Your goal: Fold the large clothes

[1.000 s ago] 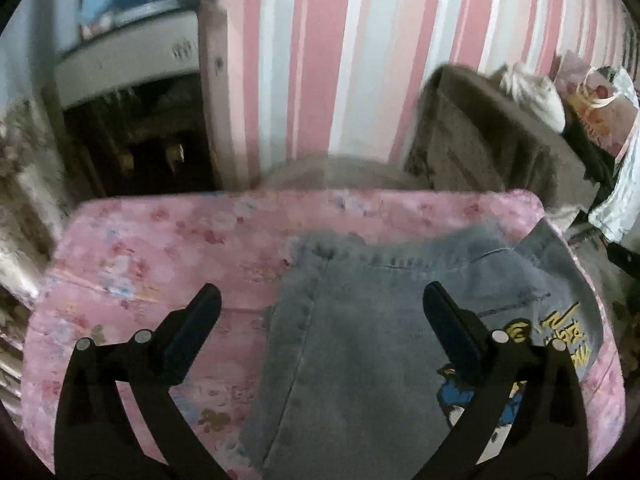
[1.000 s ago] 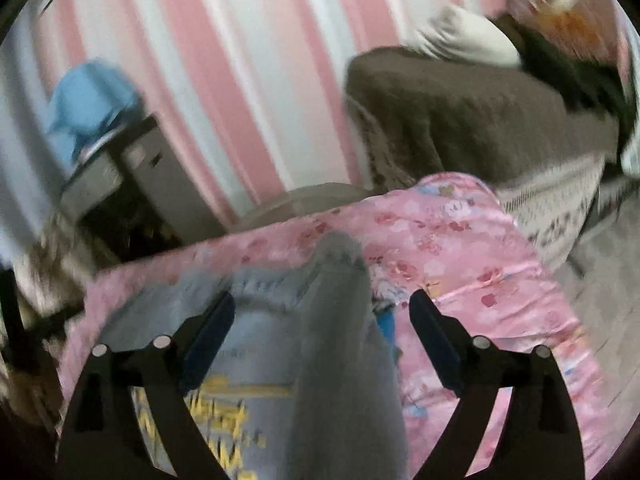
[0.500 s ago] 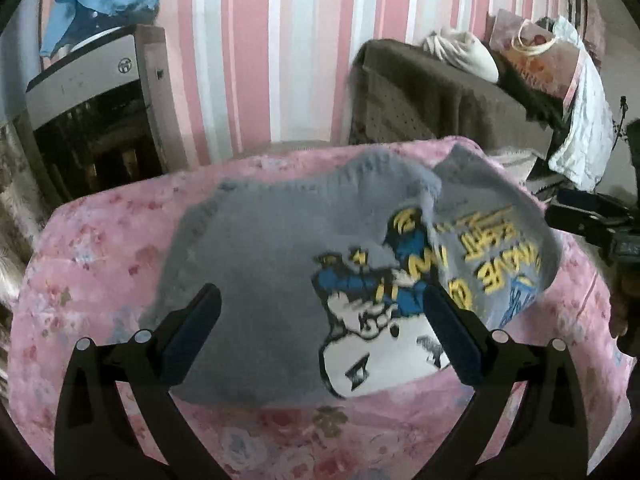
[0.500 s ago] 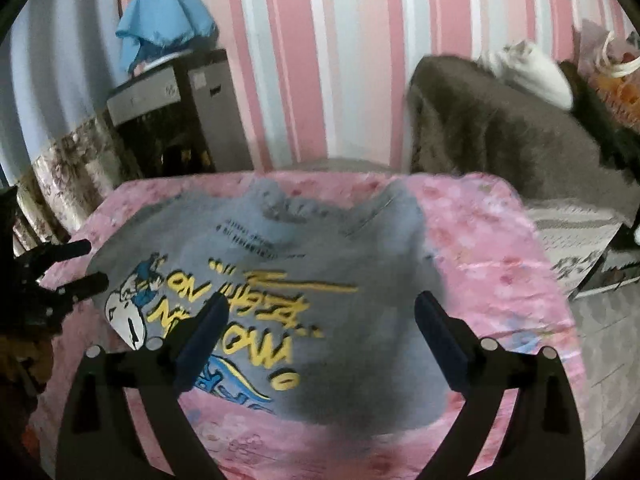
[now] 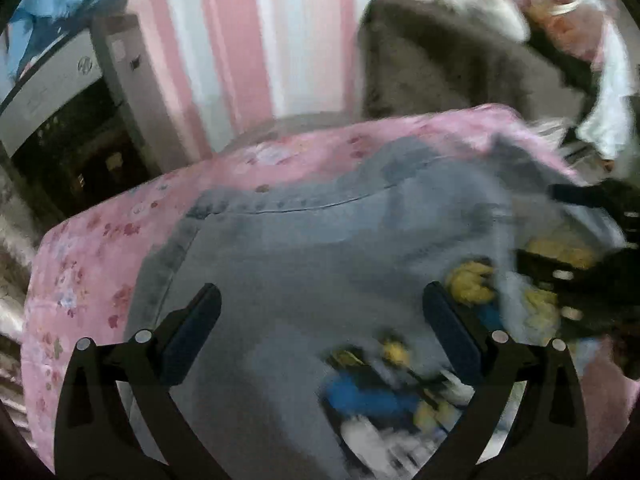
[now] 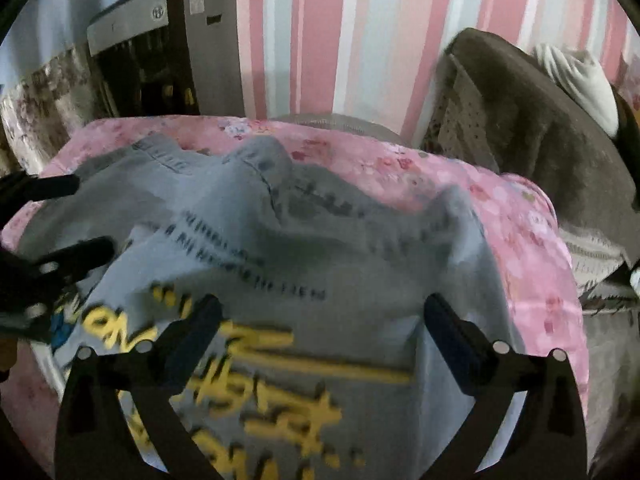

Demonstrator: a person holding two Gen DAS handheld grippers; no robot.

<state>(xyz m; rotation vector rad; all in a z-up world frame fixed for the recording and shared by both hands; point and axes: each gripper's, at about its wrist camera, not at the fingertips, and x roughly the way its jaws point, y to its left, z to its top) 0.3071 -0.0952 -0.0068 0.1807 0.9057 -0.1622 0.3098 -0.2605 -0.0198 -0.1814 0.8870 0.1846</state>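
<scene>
The grey printed shirt lies rumpled on the pink floral tablecloth, both grippers over it: the left gripper spread wide, gripping nothing, the right gripper opening, nothing between its jaws.

A lived-in room of a home: ahead of the claw stands a wall papered in pink and white stripes, a brown-covered sofa to its right, a grey appliance to its left, and a pink floral cloth on the surface beneath.
</scene>
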